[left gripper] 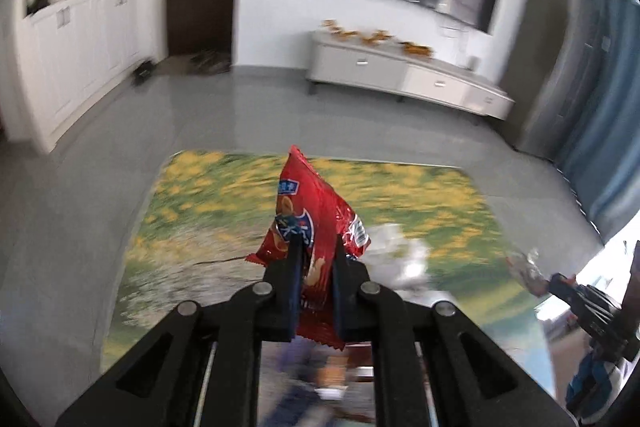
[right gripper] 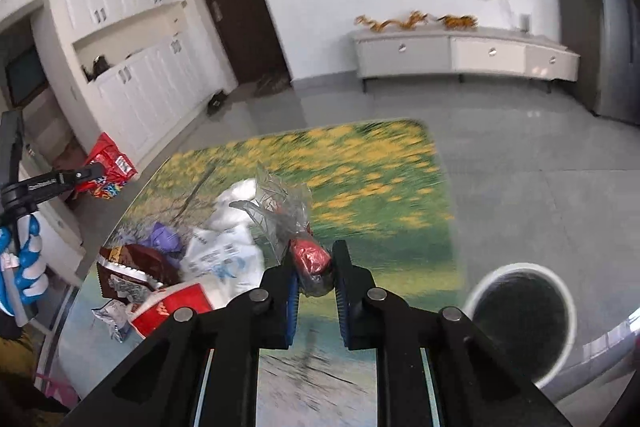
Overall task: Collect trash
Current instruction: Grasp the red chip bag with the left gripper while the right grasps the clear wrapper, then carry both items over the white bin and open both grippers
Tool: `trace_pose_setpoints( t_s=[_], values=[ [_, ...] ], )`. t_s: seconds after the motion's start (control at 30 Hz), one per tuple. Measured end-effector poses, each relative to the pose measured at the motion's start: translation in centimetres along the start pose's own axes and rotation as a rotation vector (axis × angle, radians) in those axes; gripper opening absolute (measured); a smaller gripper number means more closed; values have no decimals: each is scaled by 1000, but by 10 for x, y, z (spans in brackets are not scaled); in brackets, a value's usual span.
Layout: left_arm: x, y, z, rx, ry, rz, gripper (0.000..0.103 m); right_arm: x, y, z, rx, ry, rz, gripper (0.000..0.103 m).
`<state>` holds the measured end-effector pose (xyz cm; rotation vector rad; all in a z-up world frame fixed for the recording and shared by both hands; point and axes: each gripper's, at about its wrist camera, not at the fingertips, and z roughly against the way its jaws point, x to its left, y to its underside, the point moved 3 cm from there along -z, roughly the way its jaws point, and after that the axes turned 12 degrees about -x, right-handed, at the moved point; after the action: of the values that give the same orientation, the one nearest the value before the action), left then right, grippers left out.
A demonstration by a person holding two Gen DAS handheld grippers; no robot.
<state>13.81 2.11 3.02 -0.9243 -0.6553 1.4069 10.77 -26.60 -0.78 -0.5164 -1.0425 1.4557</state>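
Note:
My left gripper (left gripper: 316, 247) is shut on a red snack bag (left gripper: 310, 211) and holds it upright in the air above the flower-print mat (left gripper: 200, 211). It also shows far left in the right wrist view (right gripper: 96, 171), with the red bag (right gripper: 110, 165). My right gripper (right gripper: 314, 259) is shut on a crumpled clear wrapper with a red lump inside (right gripper: 296, 227), lifted above the mat (right gripper: 380, 179). A pile of trash (right gripper: 192, 267) lies on the mat: white plastic bags, a brown wrapper, a red-and-white carton, a purple scrap. The right gripper shows at the right edge of the left wrist view (left gripper: 536, 273).
A round white-rimmed bin (right gripper: 524, 319) with a dark inside stands on the grey floor right of the mat. A white TV cabinet (right gripper: 464, 55) stands at the far wall under a wall screen. White cupboards (left gripper: 76, 39) line the left wall. A blue curtain (left gripper: 600, 131) hangs at right.

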Motion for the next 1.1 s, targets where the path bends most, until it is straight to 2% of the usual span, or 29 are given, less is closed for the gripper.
trace_pose_setpoints(
  t_s=[0.1,0.2,0.33,0.43,0.57,0.8,0.87,0.93,1.0,1.1],
  values=[
    [-55,-5,-2,11,94,-53,11,-36,-3,30,-37,78,-15,15],
    [-127,-2,-18,64,227,-96,11,-82,0,57,-52,176,-48,15],
    [-219,14,-47,129,343,-179,11,-134,10,76,-39,280,-79,15],
    [-277,29,-71,185,409,-219,12,-168,19,77,-9,334,-100,16],
    [-334,49,-105,248,453,-253,12,-202,29,64,27,362,-118,16],
    [-389,76,-156,334,496,-220,16,-246,40,32,62,379,-144,16],
    [-401,83,-167,365,520,-207,23,-256,44,25,73,385,-156,22],
    [-408,88,-172,388,539,-189,47,-264,50,19,81,403,-161,39],
    [-412,91,-175,392,556,-176,52,-271,55,16,87,424,-169,49],
    [-413,92,-176,397,573,-170,52,-278,61,17,92,441,-194,50]
  ],
)
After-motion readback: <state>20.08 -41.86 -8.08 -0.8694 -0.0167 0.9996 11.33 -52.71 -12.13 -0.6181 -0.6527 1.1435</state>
